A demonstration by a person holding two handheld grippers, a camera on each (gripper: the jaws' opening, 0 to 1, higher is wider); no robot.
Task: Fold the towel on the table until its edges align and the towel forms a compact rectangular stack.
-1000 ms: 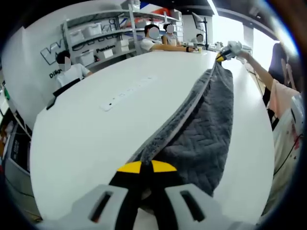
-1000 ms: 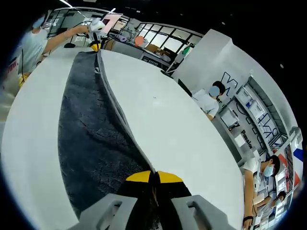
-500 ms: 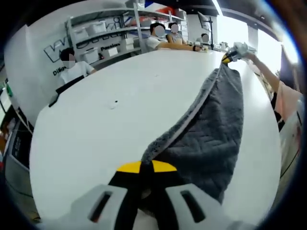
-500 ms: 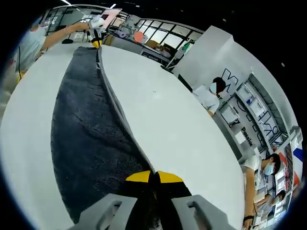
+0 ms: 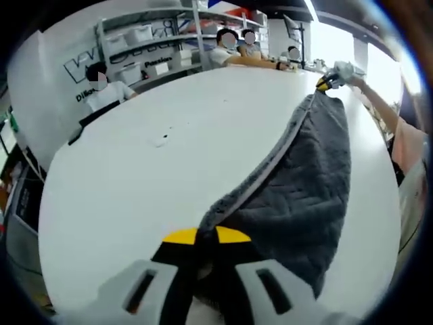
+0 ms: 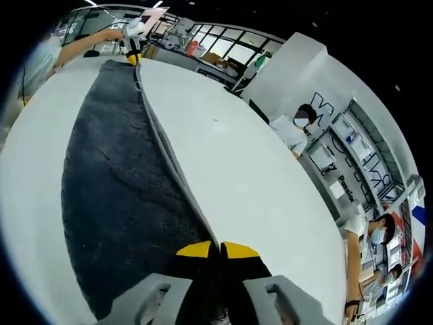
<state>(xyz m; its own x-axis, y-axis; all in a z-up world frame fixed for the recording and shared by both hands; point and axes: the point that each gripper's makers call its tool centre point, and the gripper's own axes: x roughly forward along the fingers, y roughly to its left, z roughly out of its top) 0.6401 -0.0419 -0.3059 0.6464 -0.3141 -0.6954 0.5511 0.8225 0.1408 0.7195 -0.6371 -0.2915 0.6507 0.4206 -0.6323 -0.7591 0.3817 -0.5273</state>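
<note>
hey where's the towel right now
The grey towel is stretched long across the white table, one end clamped in the left gripper and the far end in the right gripper.

Seated people (image 5: 101, 91) line the white table's (image 5: 149, 176) far side, before shelving (image 5: 145, 40) with bins.

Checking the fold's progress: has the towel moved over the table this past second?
Yes. The towel now hangs wider and nearer, away from the table's mark; both grippers clamp its corners.

Dark grey quilted towel (image 5: 298, 189) stretched long, sagging onto white table (image 5: 155, 169)
</note>
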